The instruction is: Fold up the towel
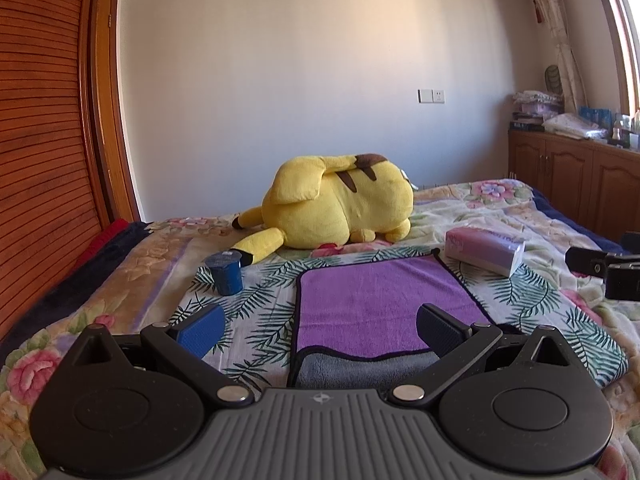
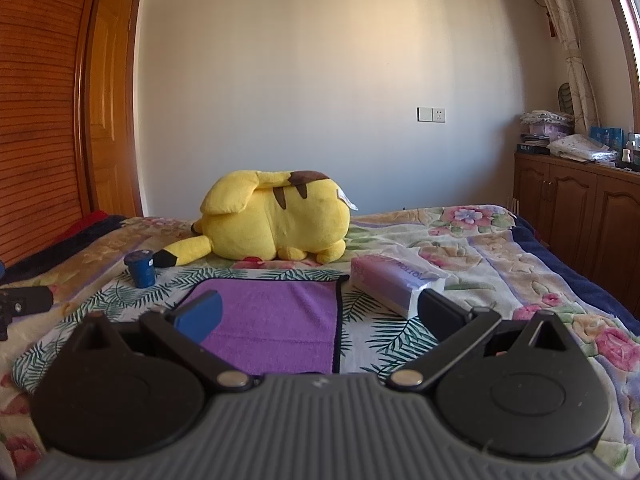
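Note:
A purple towel (image 1: pixel 372 300) with dark trim lies flat on a leaf-print cloth on the bed; its grey underside (image 1: pixel 368 372) shows at the near edge. It also shows in the right wrist view (image 2: pixel 276 320). My left gripper (image 1: pixel 320 328) is open and empty, hovering over the towel's near left part. My right gripper (image 2: pixel 320 316) is open and empty over the towel's near right edge. The right gripper shows at the right edge of the left wrist view (image 1: pixel 608 272); the left gripper shows at the left edge of the right wrist view (image 2: pixel 24 304).
A yellow plush toy (image 1: pixel 340 212) lies behind the towel. A blue cup (image 1: pixel 226 272) stands at the towel's far left. A pink tissue pack (image 1: pixel 484 252) lies at its far right. Wooden cabinets (image 1: pixel 580 184) stand to the right, a wardrobe (image 1: pixel 40 160) to the left.

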### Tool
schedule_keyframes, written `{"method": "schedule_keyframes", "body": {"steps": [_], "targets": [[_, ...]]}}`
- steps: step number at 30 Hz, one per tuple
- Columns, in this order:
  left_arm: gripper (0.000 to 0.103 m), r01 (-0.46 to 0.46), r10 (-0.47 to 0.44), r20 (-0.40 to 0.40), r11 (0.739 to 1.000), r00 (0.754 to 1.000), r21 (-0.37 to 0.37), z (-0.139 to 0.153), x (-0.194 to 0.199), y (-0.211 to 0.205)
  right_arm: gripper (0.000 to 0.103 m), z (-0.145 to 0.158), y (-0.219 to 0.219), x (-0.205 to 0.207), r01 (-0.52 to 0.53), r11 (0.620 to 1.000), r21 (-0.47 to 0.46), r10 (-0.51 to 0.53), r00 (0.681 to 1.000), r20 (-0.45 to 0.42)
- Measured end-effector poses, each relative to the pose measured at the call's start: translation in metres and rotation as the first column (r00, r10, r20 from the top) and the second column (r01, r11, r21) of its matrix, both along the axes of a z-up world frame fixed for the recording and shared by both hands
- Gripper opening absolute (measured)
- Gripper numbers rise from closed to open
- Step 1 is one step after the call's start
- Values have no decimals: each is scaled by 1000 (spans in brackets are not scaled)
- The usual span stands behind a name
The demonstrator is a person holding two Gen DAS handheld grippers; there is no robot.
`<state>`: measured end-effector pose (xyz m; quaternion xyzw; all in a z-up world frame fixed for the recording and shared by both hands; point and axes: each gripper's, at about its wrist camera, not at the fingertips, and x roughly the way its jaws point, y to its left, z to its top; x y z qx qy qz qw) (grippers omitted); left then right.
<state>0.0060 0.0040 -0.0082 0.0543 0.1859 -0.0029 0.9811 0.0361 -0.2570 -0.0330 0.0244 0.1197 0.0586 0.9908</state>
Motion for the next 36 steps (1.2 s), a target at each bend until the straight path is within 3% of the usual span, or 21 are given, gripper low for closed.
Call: {"method": "schedule_keyframes", "body": {"steps": [11,24,36], "targets": [[87,25,-24,-65,999,998,29,-9,7,-3,103,-6,8,2,-16,1000,-17,15,1000,-24],[87,51,-46,-191,998,981,21,-26,21,-8,103,-20,23,23,-101,990,-101,84,983,-161],[87,49,-49,-211,999,976,-6,-33,42,2,103,-32,23,46,-130,986,-104,100,962,-255]]}}
